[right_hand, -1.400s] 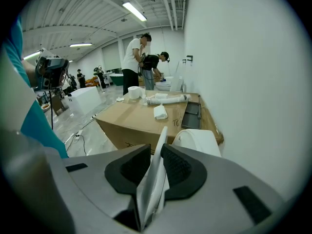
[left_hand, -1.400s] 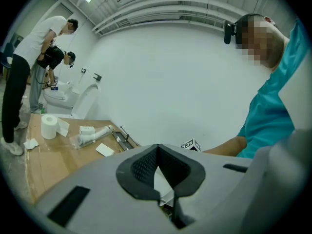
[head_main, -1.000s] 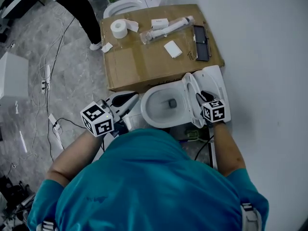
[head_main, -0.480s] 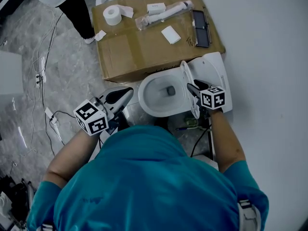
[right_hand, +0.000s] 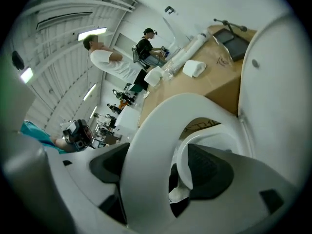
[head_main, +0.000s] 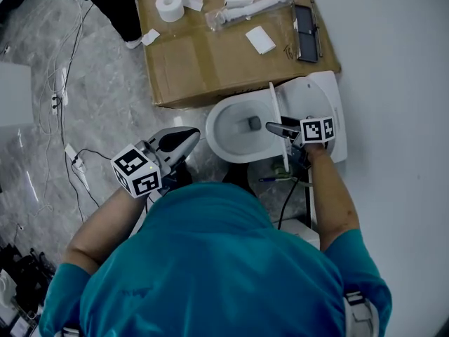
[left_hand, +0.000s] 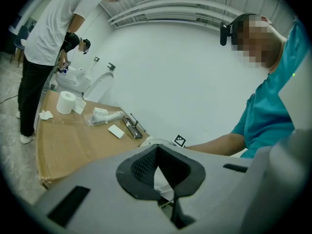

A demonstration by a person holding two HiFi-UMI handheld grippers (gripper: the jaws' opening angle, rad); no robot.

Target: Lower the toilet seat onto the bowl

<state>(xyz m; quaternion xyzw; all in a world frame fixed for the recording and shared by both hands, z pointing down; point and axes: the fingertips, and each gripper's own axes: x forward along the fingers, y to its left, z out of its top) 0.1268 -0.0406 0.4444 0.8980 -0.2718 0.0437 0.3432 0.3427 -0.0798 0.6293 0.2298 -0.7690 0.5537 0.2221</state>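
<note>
**A:** What takes up the most room?

**B:** The grey veined floor (head_main: 91,118). A cardboard box (head_main: 203,62) lies on it, just beside the toilet bowl (head_main: 216,128).

**A:** And the toilet?

**B:** The bowl is uncovered. The lid (head_main: 319,97) leans back toward the white wall. The toilet seat (head_main: 276,107) stands up on edge between lid and bowl, not down on the rim.

**A:** The right hand-held gripper (head_main: 273,128)?

**B:** Its jaws straddle the seat's rim and are opening. The right gripper view shows a gap beside one pad.

**A:** The left hand-held gripper (head_main: 188,137)?

**B:** On the bowl's other side, jaws together with nothing between them.

**A:** Anything small?

**B:** A paper roll (head_main: 168,5) on the box.
</note>
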